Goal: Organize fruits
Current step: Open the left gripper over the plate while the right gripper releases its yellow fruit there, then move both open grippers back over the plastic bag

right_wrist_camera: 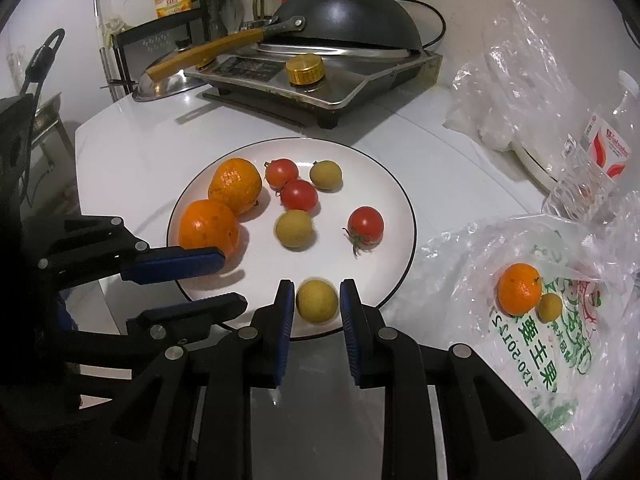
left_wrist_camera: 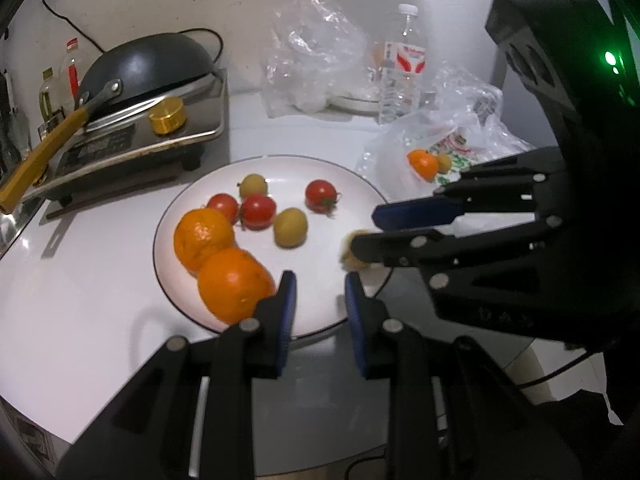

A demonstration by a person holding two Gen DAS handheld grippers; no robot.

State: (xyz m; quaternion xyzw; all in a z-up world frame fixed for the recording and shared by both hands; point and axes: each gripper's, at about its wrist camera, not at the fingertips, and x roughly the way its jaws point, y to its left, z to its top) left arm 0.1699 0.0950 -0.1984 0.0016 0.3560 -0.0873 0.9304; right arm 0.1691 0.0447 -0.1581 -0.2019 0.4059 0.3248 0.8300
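A white plate (right_wrist_camera: 384, 168) holds two oranges (right_wrist_camera: 236, 186), three red tomatoes (right_wrist_camera: 299, 195) and two small yellow-green fruits (right_wrist_camera: 294, 228). My right gripper (right_wrist_camera: 317, 303) has a third yellow-green fruit (right_wrist_camera: 317, 301) between its jaws over the plate's near rim; small gaps show at the pads, so I cannot tell whether it grips. In the left wrist view that fruit (left_wrist_camera: 352, 254) shows blurred. My left gripper (left_wrist_camera: 320, 300) is open and empty at the plate's (left_wrist_camera: 320, 168) near edge, beside an orange (left_wrist_camera: 234, 282).
A printed plastic bag (right_wrist_camera: 560, 340) to the right holds one orange (right_wrist_camera: 519, 289) and a small yellow fruit (right_wrist_camera: 550, 307). A stove (right_wrist_camera: 320, 76) with an upturned wok (right_wrist_camera: 352, 16) stands behind the plate. Crumpled clear bags (left_wrist_camera: 316, 52) and a water bottle (left_wrist_camera: 404, 64) stand at the back.
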